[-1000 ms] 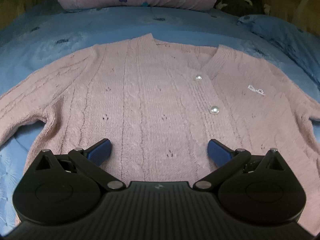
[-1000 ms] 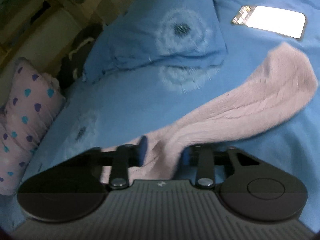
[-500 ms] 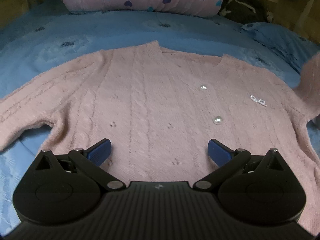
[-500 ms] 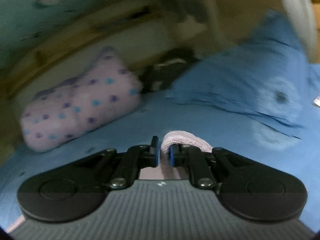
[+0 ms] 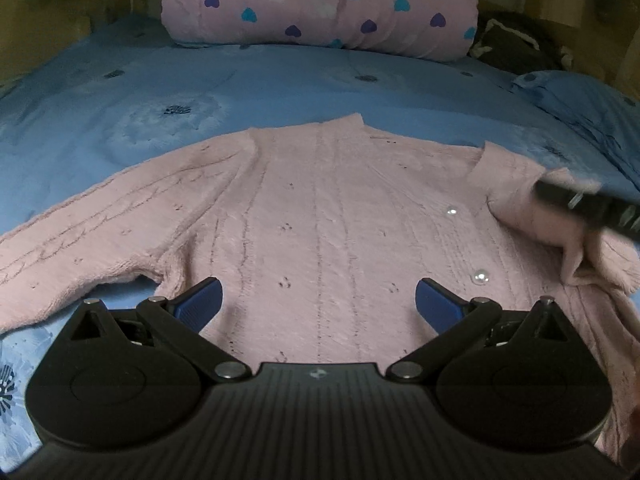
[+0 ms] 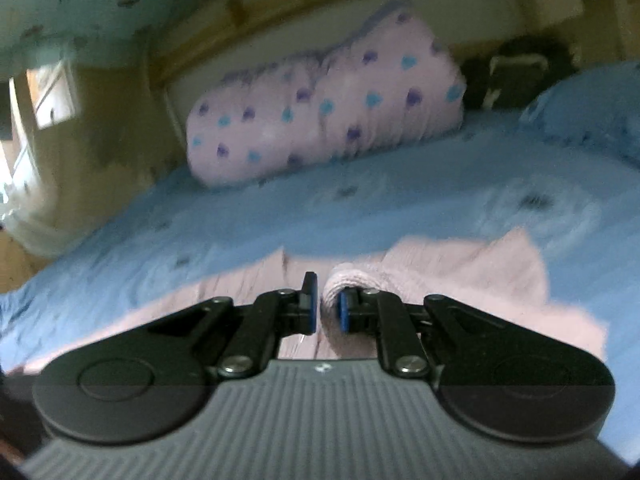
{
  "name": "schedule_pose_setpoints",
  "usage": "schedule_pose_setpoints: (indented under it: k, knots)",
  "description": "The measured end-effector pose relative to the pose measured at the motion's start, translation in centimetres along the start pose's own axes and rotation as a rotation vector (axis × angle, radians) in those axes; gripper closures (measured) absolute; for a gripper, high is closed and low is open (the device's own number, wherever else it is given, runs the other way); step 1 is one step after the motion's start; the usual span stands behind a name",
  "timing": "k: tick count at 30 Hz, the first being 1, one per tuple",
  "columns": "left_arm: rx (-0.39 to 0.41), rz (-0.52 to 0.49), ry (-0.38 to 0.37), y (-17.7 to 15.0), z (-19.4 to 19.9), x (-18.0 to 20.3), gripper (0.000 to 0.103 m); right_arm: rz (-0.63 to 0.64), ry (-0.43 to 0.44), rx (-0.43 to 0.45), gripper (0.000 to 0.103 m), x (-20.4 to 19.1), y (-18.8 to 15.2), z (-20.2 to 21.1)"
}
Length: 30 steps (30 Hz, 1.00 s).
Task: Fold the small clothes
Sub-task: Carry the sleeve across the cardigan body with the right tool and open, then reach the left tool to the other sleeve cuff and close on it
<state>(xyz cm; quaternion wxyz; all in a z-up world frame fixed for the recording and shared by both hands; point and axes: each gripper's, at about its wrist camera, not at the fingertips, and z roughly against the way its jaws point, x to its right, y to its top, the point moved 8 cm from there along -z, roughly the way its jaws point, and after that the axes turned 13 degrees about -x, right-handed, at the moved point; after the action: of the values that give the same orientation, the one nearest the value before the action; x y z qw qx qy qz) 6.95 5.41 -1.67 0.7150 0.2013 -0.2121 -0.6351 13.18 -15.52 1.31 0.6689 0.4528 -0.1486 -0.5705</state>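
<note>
A: So, start at the jaws — what is each one doing?

B: The right gripper [image 6: 325,312] is clamped on the cuff end of the cardigan's sleeve [image 6: 352,280]; the jaws closed in on it within the last second and have sat tight on the knit since. The left gripper [image 5: 318,300] has its jaws wide apart with nothing between them, hovering over the lower front of the pink cardigan [image 5: 320,216].

A: And where does the cardigan lie?

B: Front up on the blue bedspread [image 5: 280,80], buttons [image 5: 481,278] showing, collar toward the heart-print pillow [image 5: 320,4] and hem toward the left camera.

A: So its long axis?

B: The body runs from hem near the camera to collar at the far side. The other sleeve [image 5: 80,248] sticks straight out across that line, so with that sleeve spread the whole thing is widest crosswise.

A: How far along is the fold?

B: Early, I'd say. The held sleeve is bunched over the chest at the right edge of the left view, under the dark gripper, not yet laid flat. The far sleeve is untouched, and the body has no fold in it. Both sleeves in, then hem to collar, is what I'd judge remains
</note>
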Motion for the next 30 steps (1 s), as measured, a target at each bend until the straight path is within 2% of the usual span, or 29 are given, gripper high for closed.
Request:
schedule_pose_setpoints:
  k: [6,9,13,14,16,23,26,28,30]
  knots:
    - [-0.036,0.015,0.016,-0.3,-1.4,-0.2,0.0,-0.02,0.02,-0.159,0.087,-0.4,-3.5,-3.8]
    - [-0.072,0.032,0.021,-0.7,-2.8,-0.4,0.0,-0.031,0.037,-0.208,0.074,-0.3,-4.6,-4.6]
    - [-0.044,0.001,0.053,-1.0,-3.2,-0.1,0.0,-0.039,0.072,-0.243,0.047,-0.8,-4.5,-4.0]
    - [-0.039,-0.001,0.054,-1.1,-3.3,-0.1,0.0,-0.036,0.069,-0.254,0.044,-1.0,-4.5,-3.6]
    - [-0.034,-0.002,0.053,-1.3,-3.5,-0.2,0.0,-0.012,0.058,-0.271,0.043,-1.4,-4.5,-2.5]
    - [-0.007,-0.009,0.049,-1.7,-3.6,-0.2,0.0,0.068,0.079,-0.244,0.042,-1.0,-3.0,3.0]
    - [-0.016,-0.019,0.061,-1.5,-3.4,0.0,0.0,0.039,0.028,-0.192,0.035,1.2,-1.8,4.8]
    - [-0.024,-0.038,0.081,-1.3,-3.1,0.4,0.0,0.034,-0.011,-0.171,0.035,2.8,-1.2,5.4]
    - [-0.02,-0.078,0.115,-1.3,-2.4,1.2,0.0,-0.024,-0.052,-0.152,0.035,5.1,-0.6,6.0]
